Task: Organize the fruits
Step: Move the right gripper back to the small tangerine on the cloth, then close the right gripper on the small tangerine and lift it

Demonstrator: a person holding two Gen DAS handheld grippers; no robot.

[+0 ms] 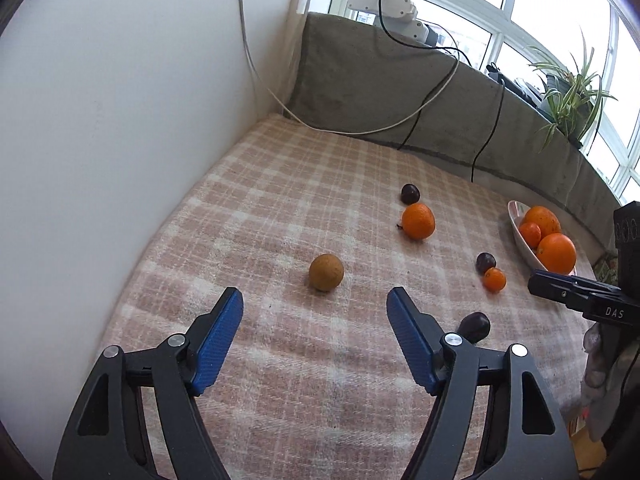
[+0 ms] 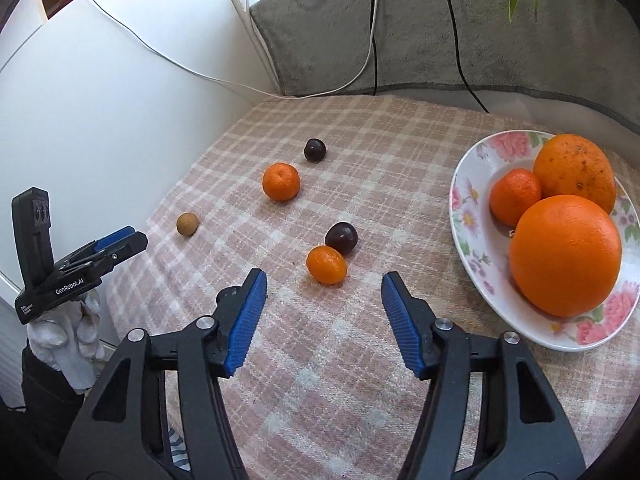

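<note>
Your left gripper [image 1: 314, 308] gapes wide and empty, the brown fruit [image 1: 326, 272] at its twelve o'clock. Your right gripper [image 2: 323, 290] is also parted, empty, the small mandarin [image 2: 326, 265] at twelve, the plate [image 2: 464, 200] at two.

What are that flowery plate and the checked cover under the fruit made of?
The plate looks like glazed ceramic or porcelain: glossy white with printed pink flowers, though melamine is possible. The cover looks like a woven wool-type blanket: a matte, slightly fuzzy pink and cream check.

"GenRobot.AI" on left tool [image 2: 120, 242]; "DAS" on right tool [image 1: 538, 284].
</note>
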